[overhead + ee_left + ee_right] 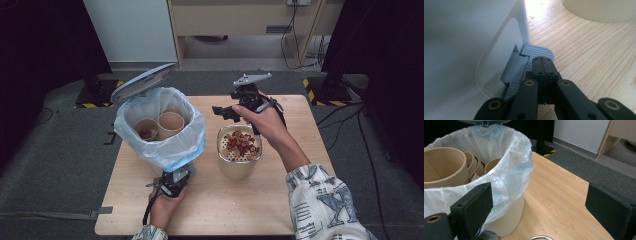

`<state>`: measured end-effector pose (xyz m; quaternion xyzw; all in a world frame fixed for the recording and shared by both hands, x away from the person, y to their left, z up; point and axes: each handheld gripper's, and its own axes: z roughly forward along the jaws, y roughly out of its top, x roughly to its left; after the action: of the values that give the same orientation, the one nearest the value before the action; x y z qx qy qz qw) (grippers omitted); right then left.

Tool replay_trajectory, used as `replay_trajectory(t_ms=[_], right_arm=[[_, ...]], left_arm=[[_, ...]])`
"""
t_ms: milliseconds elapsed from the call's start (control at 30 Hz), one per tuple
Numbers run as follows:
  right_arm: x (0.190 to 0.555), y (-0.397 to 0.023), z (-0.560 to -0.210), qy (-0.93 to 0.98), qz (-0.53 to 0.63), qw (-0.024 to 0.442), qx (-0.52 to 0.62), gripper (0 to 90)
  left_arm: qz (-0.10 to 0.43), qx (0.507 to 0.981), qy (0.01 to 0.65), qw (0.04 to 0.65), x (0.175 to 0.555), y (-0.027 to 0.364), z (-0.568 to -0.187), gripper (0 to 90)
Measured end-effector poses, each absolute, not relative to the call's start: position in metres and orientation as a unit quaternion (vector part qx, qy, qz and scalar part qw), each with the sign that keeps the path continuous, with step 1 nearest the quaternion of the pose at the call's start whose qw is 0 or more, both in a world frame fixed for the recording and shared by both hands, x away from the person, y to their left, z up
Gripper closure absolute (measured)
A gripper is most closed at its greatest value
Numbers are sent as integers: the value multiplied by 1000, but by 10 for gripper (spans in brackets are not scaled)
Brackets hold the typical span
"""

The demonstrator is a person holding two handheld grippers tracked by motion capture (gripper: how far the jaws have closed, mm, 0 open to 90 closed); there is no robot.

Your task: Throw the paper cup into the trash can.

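A white pedal bin [172, 152] lined with a pale blue plastic bag stands at the table's left, its grey lid [142, 82] raised. Paper cups [171, 123] lie inside it. My left gripper [172, 184] is low at the bin's front. Its jaws are shut with nothing between them, and their tip [542, 60] rests on the grey pedal [536, 50]. A beige paper bowl [235, 169] holding reddish pieces [240, 142] stands right of the bin. My right gripper [223, 112] hovers just behind the bowl and points toward the bin. It is open [541, 207] and holds nothing.
The wooden table [210, 200] has bare room in front of the bowl and at its right. The bin's bag [516, 162] bulges over the rim close to the right gripper's left jaw. Grey carpet, black stands and cables surround the table.
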<state>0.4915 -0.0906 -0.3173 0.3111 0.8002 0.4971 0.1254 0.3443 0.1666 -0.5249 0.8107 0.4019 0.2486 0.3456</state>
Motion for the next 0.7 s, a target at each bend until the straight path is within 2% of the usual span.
replay_trajectory(t_ms=[700], right_arm=[[492,-124,-324,794,477,150,345,84]], left_arm=[[248,810,402,346,344,167,-525,893]])
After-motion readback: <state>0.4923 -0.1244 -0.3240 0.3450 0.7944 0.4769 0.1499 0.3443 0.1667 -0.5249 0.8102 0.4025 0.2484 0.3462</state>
